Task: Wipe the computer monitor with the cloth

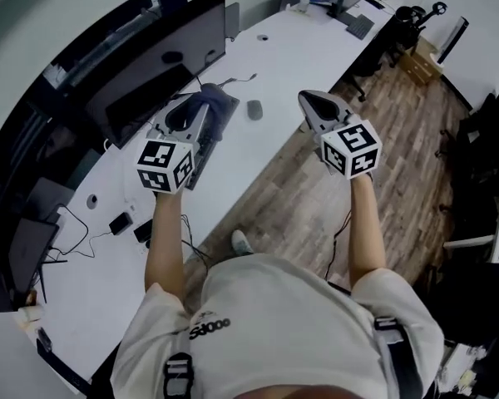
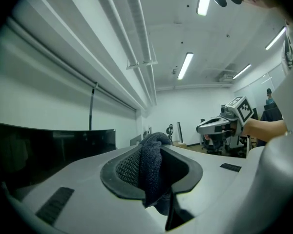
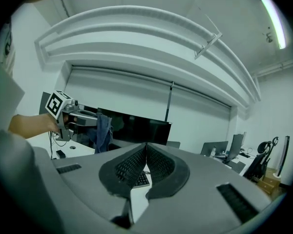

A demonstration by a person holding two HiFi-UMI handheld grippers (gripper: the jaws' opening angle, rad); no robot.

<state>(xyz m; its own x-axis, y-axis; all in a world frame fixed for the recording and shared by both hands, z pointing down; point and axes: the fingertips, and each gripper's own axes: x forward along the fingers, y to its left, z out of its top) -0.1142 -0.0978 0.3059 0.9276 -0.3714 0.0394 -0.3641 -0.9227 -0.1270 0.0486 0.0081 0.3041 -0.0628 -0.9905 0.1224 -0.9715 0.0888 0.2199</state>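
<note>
Two grippers hover above the white desk [image 1: 295, 52]. We pinch the dark cloth [image 1: 214, 100] in our left gripper [image 1: 187, 115], near the black monitor [image 1: 162, 65]. Our right gripper [image 3: 146, 147] is pressed together, empty.

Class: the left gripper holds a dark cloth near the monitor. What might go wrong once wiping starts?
1. The cloth hangs loose from the left gripper; pressed on the monitor, it might slip out.
2. Only a small fold passes the jaws, so hard plastic may scrape the monitor.
3. The shut right gripper steadies nothing; the monitor could shift.
</note>
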